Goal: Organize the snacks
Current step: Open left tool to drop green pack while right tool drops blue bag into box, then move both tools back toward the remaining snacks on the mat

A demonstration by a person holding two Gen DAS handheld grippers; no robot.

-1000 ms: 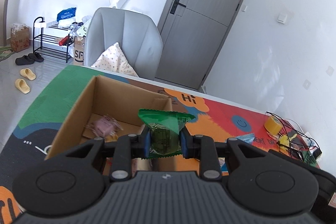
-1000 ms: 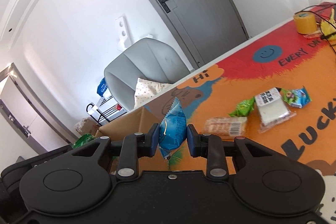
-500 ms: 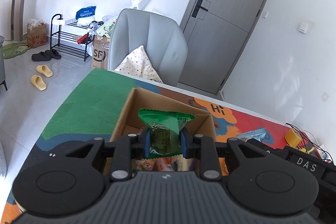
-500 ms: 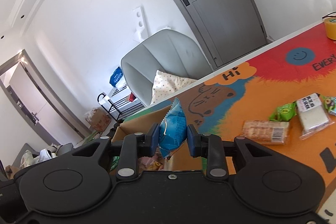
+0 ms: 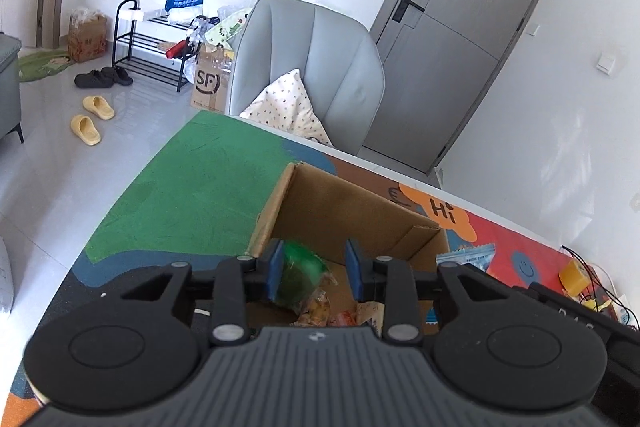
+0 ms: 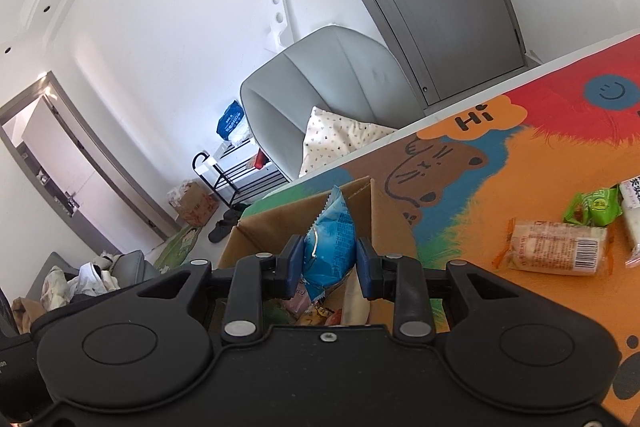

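An open cardboard box (image 5: pixel 340 203) stands on the colourful mat, with several snack packets inside. My left gripper (image 5: pixel 314 269) is open above the box; a blurred green snack packet (image 5: pixel 300 273) sits loose beside its left pad, dropping into the box. My right gripper (image 6: pixel 327 263) is shut on a blue snack packet (image 6: pixel 330 239) and holds it over the same box (image 6: pixel 384 215). On the mat to the right lie a clear-wrapped biscuit packet (image 6: pixel 556 247) and a green packet (image 6: pixel 592 207).
A grey chair (image 5: pixel 312 67) with a spotted cushion stands behind the table's far edge. A blue-and-clear packet (image 5: pixel 468 255) lies right of the box; a yellow tape roll (image 5: pixel 572 275) and wires sit at the far right. The floor drops off left of the mat.
My left gripper has opened and let go of the green packet, which is falling into the box. My right gripper has moved over the box with the blue packet still held.
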